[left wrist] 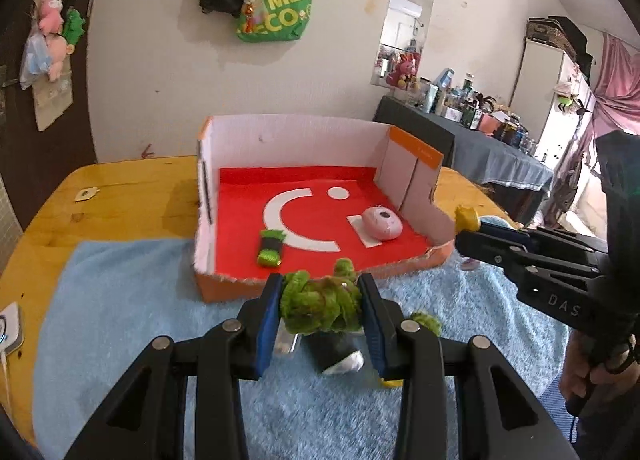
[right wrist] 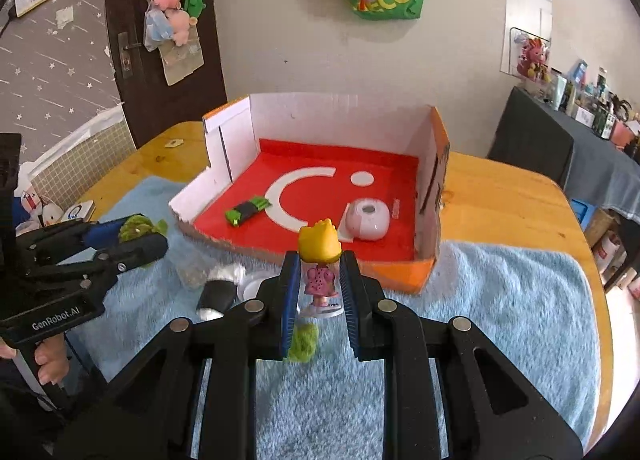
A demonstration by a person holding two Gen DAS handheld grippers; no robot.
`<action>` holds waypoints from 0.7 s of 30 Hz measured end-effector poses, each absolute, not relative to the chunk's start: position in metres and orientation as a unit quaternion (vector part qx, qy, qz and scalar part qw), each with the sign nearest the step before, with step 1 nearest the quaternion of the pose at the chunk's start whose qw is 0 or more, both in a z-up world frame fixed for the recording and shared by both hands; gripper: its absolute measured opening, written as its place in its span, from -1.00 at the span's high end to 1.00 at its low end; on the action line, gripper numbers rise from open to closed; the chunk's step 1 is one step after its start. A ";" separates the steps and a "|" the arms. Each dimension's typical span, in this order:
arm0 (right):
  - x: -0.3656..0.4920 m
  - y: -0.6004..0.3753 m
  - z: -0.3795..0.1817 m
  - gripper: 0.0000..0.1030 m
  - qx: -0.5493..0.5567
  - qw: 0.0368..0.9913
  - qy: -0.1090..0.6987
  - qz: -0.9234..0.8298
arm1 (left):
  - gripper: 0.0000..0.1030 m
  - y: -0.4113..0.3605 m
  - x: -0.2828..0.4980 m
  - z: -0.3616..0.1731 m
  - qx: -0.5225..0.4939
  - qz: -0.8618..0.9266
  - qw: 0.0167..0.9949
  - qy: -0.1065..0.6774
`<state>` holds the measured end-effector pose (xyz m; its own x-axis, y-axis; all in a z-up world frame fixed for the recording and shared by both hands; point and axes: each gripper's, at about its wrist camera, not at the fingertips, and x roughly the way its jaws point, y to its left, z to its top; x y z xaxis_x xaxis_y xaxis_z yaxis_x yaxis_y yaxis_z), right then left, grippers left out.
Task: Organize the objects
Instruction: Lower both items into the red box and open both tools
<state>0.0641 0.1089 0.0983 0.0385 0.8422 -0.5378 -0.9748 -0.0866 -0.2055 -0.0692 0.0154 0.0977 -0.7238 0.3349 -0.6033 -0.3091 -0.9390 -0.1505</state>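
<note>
— Left wrist view first: what is sitting on the worktop (left wrist: 120,188)?
— A blue towel (left wrist: 120,300) is covering it, carrying an open red-floored box (left wrist: 288,140) that is holding a pink case (left wrist: 382,224) and a green roll (left wrist: 271,247).
— And the left tool (left wrist: 320,310)?
— It is pinching a green fuzzy toy (left wrist: 320,300) just before the box's front edge.
— The right tool (right wrist: 319,280)?
— It is closing on a yellow-haired figurine (right wrist: 320,260), upright, near the box front.
</note>
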 end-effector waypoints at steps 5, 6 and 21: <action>0.065 0.133 0.106 0.62 -0.291 0.656 0.128 0.684 | 0.24 0.026 -0.091 0.103 -0.332 0.925 0.183 -0.001; 0.065 0.138 0.107 0.62 -0.294 0.653 0.130 0.685 | 0.24 0.028 -0.096 0.104 -0.337 0.923 0.188 0.000; 0.071 0.211 0.083 0.62 -0.378 0.590 0.207 0.683 | 0.24 0.048 -0.161 0.076 -0.427 0.868 0.249 0.053</action>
<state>0.0709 0.2112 0.0835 -0.0178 0.6492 -0.7604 -0.9620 -0.2182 -0.1638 -0.1615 0.0476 0.0757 -0.5111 0.3869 -0.7675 -0.4775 -0.8703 -0.1207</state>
